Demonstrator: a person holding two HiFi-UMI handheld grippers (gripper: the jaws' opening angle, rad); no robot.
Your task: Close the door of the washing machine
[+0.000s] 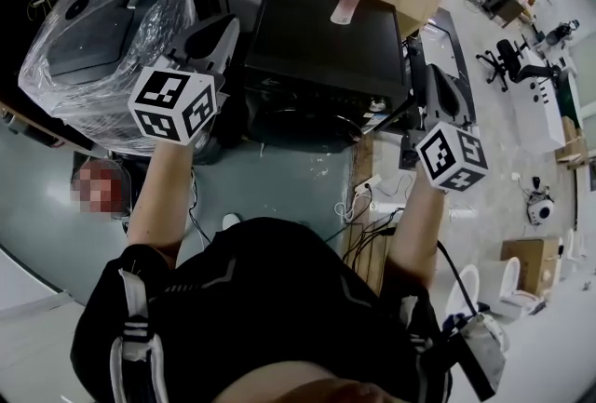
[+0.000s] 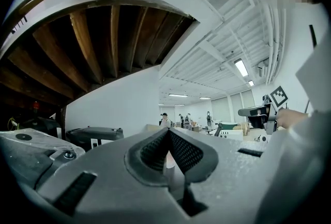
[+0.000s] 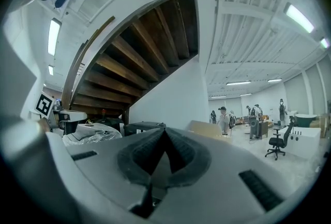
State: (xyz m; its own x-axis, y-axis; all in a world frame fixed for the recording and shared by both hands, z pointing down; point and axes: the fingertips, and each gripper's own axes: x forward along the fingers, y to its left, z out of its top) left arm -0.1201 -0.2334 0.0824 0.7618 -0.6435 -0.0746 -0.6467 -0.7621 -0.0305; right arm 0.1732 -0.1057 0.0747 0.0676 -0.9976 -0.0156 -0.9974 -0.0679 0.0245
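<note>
Both hands up, level, either side of the washer [image 1: 321,33], a black box seen steeply from above, straight ahead of the person. Left gripper [image 2: 168,134]: jaws clenched, pads meeting, nothing between them. Right gripper [image 3: 164,132]: the same, clenched and empty. Both gripper views look out across the room, at the stair underside and far people, not at the washer, so neither tip is on the machine. The washer's front [image 1: 300,117] shows only as a dark rounded band under the top edge. From this angle I cannot tell whether the door lies flush or stands ajar. The scene fits both readings: a door waiting for a push with the hands raised to approach, or a door already shut with the hands drawn back. My judgement on doing this well is to settle that question before anything else. That means tipping the head lower, or bringing one gripper view round to the front, until the door's rim and the seam against the body can be read. Jaws kept clenched suit a push, since they make one blunt tip that cannot snag. If contact is called for, it belongs on the rim away from the hinge, pressed square until the seam closes. Hazards: a bottle [image 1: 345,3] stands on the top and a jolt could tip it, and cables [image 1: 377,206] trail on the floor by the right foot.
</note>
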